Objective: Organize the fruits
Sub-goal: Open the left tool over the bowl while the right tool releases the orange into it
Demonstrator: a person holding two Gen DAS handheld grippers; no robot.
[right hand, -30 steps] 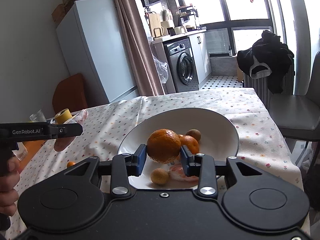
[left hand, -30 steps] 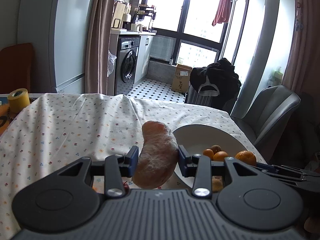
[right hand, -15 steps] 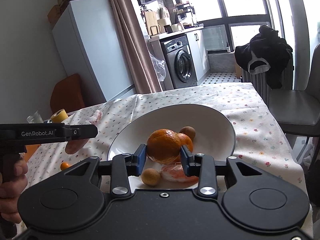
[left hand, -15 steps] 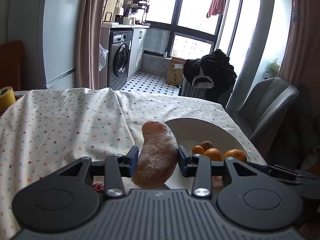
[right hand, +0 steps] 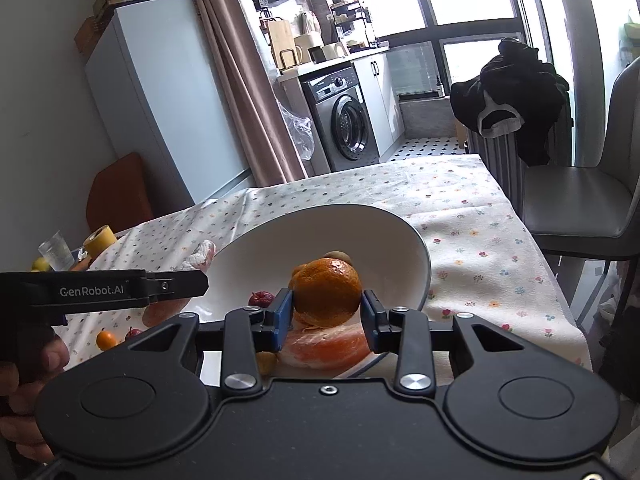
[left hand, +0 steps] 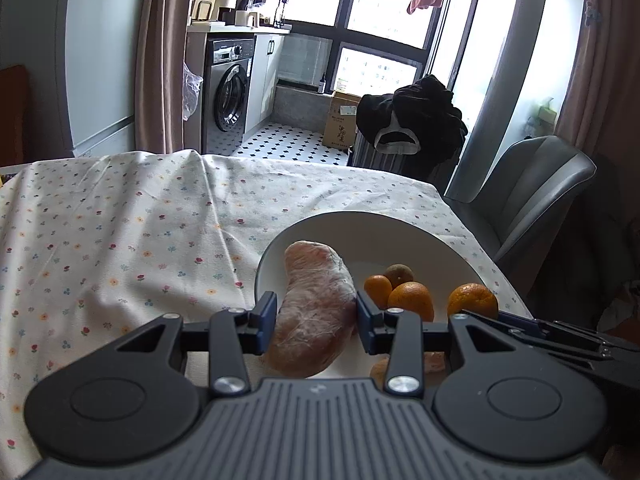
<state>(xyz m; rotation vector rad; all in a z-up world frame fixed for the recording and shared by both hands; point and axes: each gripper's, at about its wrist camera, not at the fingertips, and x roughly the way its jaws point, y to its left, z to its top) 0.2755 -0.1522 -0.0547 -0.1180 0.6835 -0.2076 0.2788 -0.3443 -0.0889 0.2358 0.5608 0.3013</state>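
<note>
Two grippers (left hand: 316, 322) (right hand: 326, 320) are showing. One bowl (left hand: 360, 226) is holding three oranges (left hand: 411, 300) and one kiwi (left hand: 398, 274) toward three o'clock; one wrapped fruit (left hand: 316, 312) is sitting at center.

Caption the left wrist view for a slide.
Left tongs grip a plastic-wrapped pinkish fruit wedge above a white ceramic bowl holding small orange tangerines.
</note>
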